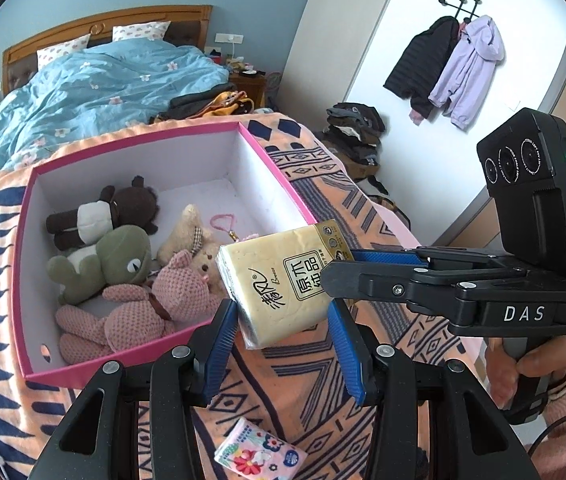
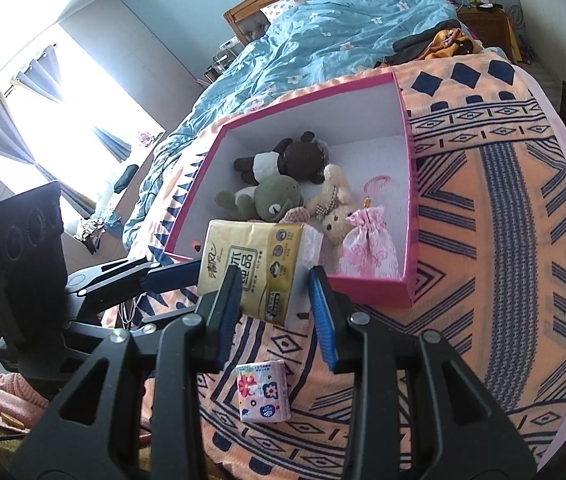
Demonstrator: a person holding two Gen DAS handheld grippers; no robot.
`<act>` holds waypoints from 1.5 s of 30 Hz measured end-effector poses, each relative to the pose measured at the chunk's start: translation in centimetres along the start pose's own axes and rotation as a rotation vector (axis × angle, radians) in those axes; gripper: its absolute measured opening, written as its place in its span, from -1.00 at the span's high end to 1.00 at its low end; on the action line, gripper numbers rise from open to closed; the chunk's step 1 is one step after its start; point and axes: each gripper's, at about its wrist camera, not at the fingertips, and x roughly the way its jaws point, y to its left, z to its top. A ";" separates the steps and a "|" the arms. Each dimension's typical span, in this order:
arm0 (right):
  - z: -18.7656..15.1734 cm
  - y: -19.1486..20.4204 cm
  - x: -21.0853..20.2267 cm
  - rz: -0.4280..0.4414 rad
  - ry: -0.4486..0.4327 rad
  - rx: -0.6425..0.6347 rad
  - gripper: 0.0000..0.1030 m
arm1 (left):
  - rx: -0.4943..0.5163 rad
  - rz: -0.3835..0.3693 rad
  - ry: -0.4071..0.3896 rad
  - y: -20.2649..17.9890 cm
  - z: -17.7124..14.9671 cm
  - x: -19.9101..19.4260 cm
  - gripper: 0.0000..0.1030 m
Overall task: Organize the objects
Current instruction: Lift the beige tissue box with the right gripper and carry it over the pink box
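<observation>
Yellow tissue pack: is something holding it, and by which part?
Both are. The left gripper and the right gripper each close their jaws on a different edge of the yellow tissue pack.

Plush toys point(image 1: 123, 264) are crowding the near left part of the pink box point(image 1: 271, 168), while its far right floor is lying bare and open from above. A tissue pack point(image 1: 283, 284) is hanging over the near wall, blocking that approach. A small floral packet point(image 2: 263, 392) is sitting on the blanket point(image 2: 503, 240), which is otherwise lying free to the right.
</observation>
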 end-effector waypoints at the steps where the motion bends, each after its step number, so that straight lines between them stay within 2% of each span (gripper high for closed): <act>1: 0.1 0.0 0.0 -0.001 0.000 -0.002 0.27 | 0.001 0.001 -0.001 0.0 0.1 0.0 0.09; 45: 4.5 -2.5 2.7 -0.044 0.011 -0.022 0.26 | 0.000 0.052 0.022 1.9 3.9 3.9 0.09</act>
